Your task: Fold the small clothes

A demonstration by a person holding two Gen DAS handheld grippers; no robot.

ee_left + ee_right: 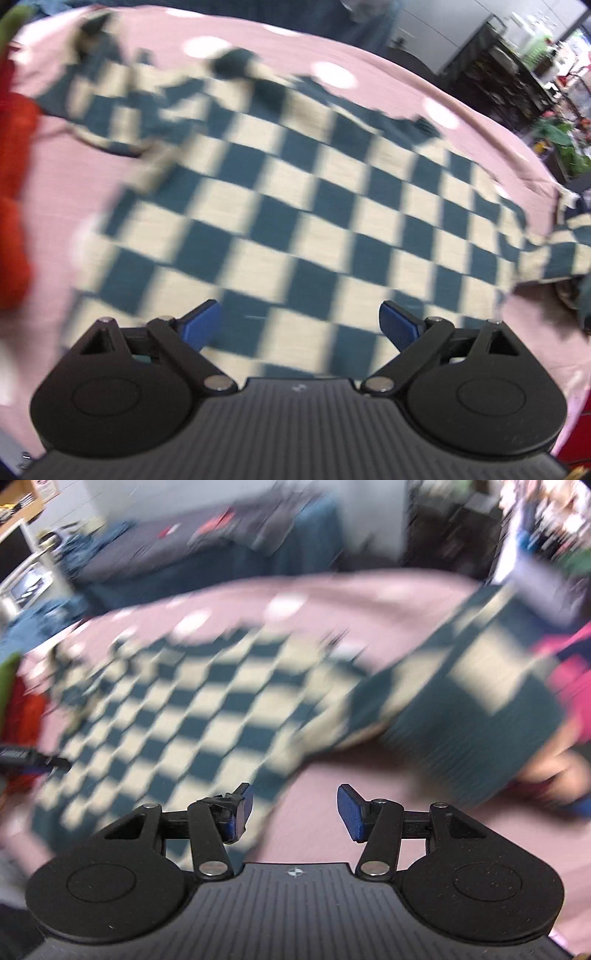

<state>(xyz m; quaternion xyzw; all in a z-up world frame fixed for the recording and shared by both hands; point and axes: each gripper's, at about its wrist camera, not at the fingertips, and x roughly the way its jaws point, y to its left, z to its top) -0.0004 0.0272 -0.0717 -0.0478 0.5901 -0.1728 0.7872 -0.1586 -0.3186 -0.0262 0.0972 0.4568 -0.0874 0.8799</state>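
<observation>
A dark teal and cream checkered garment (295, 206) lies spread on the pink cloth-covered table (74, 192). My left gripper (300, 321) hovers over its near part, open, with nothing between the blue pads. In the right wrist view the same checkered garment (192, 705) stretches from left to centre, and a sleeve with a ribbed teal cuff (476, 701) reaches to the right. My right gripper (291, 808) is open above the pink cloth just beside the garment's near edge, holding nothing. Both views are blurred.
Red clothing (13, 192) lies at the table's left edge, also red clothing (27, 712) in the right view. A pink item (576, 686) sits far right. The left gripper's tip (33, 760) shows at left. Furniture and clutter (517, 66) stand beyond the table.
</observation>
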